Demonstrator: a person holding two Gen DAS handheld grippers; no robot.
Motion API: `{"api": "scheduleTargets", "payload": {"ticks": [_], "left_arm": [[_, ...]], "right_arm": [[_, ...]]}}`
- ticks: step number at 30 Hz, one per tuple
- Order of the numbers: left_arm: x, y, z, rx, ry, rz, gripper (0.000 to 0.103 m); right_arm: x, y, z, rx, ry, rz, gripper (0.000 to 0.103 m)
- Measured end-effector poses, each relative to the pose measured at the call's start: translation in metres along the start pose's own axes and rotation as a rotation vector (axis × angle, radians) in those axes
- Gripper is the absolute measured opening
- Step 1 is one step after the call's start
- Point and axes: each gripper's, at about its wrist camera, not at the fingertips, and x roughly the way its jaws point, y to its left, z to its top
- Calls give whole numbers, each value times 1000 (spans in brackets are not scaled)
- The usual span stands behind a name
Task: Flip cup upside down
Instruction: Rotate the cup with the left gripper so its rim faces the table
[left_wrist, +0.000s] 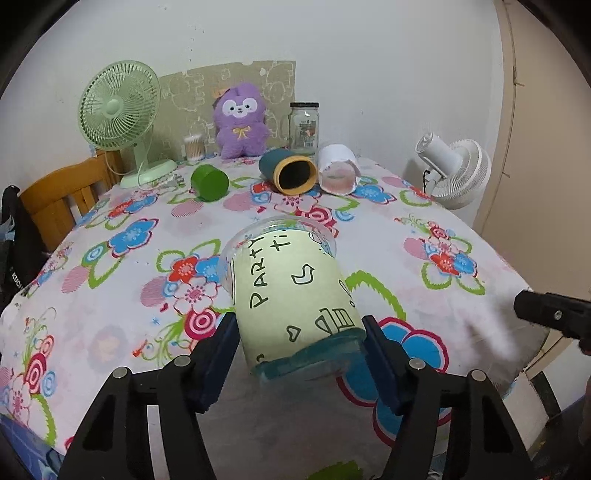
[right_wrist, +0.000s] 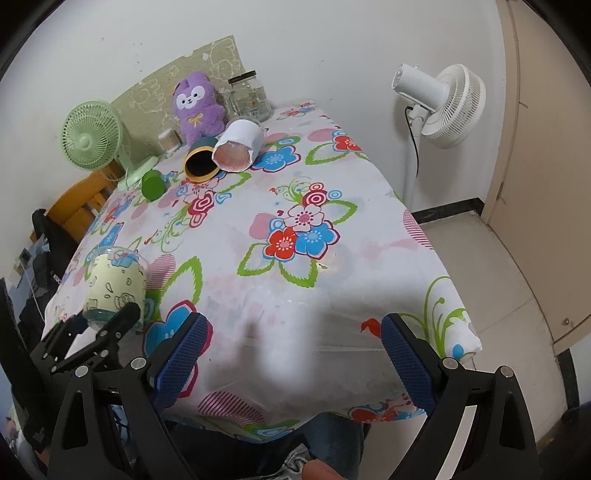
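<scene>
A clear plastic cup with a pale yellow "PARTY" sleeve (left_wrist: 291, 295) is tilted, its mouth pointing away from me and its blue-tinted base toward the camera. My left gripper (left_wrist: 301, 350) is shut on the cup near its base, one blue pad on each side. In the right wrist view the same cup (right_wrist: 114, 284) sits at the left with the left gripper (right_wrist: 105, 325) on it. My right gripper (right_wrist: 295, 354) is open and empty over the table's near edge; its tip also shows in the left wrist view (left_wrist: 546, 314).
At the back of the flowered tablecloth (left_wrist: 424, 206) lie a green cup (left_wrist: 209, 181), a teal cup with a yellow rim (left_wrist: 290, 170) and a white cup (left_wrist: 338, 170). Behind stand a green fan (left_wrist: 118, 110), a purple plush (left_wrist: 242, 120) and a glass jar (left_wrist: 303, 125). A white floor fan (right_wrist: 439, 103) stands right.
</scene>
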Motion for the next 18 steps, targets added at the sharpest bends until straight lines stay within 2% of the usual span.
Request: {"api": "scheduleTargets", "payload": {"ticks": [3, 9, 13, 18], "left_arm": [[-6, 5, 7, -3, 21, -9, 68], [-14, 26, 28, -43, 123, -88, 68], [-24, 34, 44, 18, 164, -87, 68], [-31, 44, 58, 87, 269, -122, 68]], "right_arm": [[0, 1, 0, 0, -2, 5, 96], [0, 6, -1, -5, -6, 28, 96], [0, 10, -1, -9, -6, 40, 96], [0, 12, -1, -6, -5, 53, 96]]}}
